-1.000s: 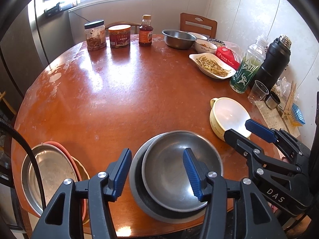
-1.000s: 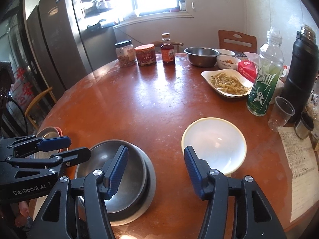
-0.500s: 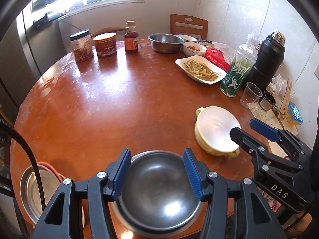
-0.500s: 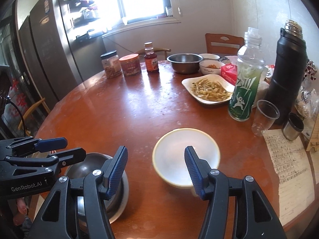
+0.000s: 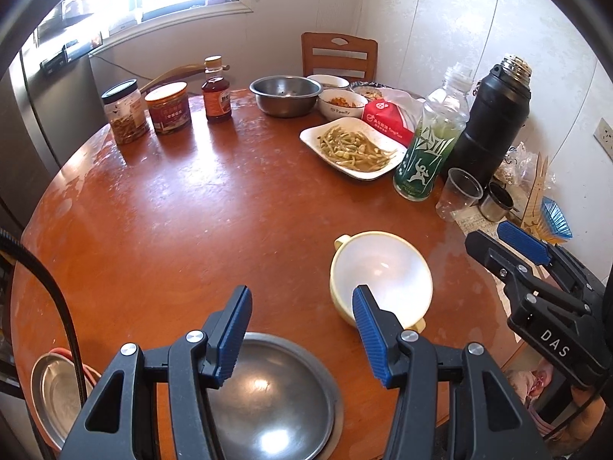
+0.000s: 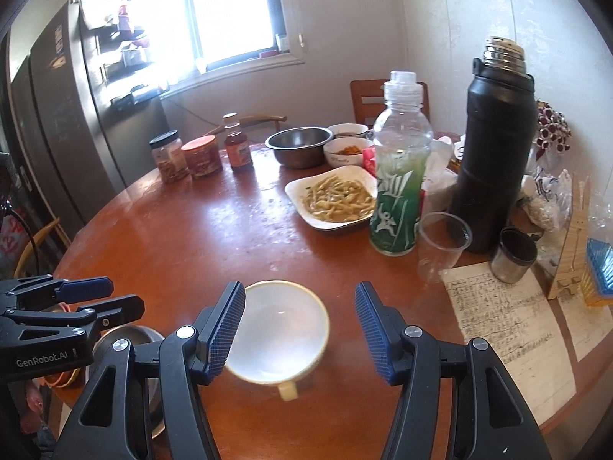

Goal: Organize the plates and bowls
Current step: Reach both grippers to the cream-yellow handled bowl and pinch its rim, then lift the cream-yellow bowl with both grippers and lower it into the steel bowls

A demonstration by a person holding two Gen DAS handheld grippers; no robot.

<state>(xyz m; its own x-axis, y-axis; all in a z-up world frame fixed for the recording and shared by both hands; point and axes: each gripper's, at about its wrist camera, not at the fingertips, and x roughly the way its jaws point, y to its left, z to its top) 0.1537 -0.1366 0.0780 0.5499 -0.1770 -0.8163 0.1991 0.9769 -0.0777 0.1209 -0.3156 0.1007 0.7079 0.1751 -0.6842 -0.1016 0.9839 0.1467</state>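
Note:
A cream bowl (image 5: 379,276) with small handles stands on the round wooden table (image 5: 191,211). In the right wrist view the cream bowl (image 6: 279,329) lies under and between the fingers of my right gripper (image 6: 299,326), which is open, with its pads clear of the rim. My left gripper (image 5: 302,329) is open too and hovers over the far rim of a steel bowl (image 5: 268,395) nested in a steel plate. A steel plate on orange plates (image 5: 53,391) sits at the table's near left edge. Each gripper shows in the other's view: right gripper (image 5: 486,234), left gripper (image 6: 126,294).
At the back stand two jars (image 5: 145,113), a sauce bottle (image 5: 217,94), a steel bowl (image 5: 285,96) and small food bowls. A white dish of food (image 5: 352,147), green bottle (image 5: 429,149), black flask (image 5: 490,122), plastic cup (image 5: 458,195), metal cup and papers (image 6: 505,318) crowd the right side.
Both grippers shifted to the right across the table. The steel bowl slid to the bottom of the left view. The cream bowl came between the right fingers.

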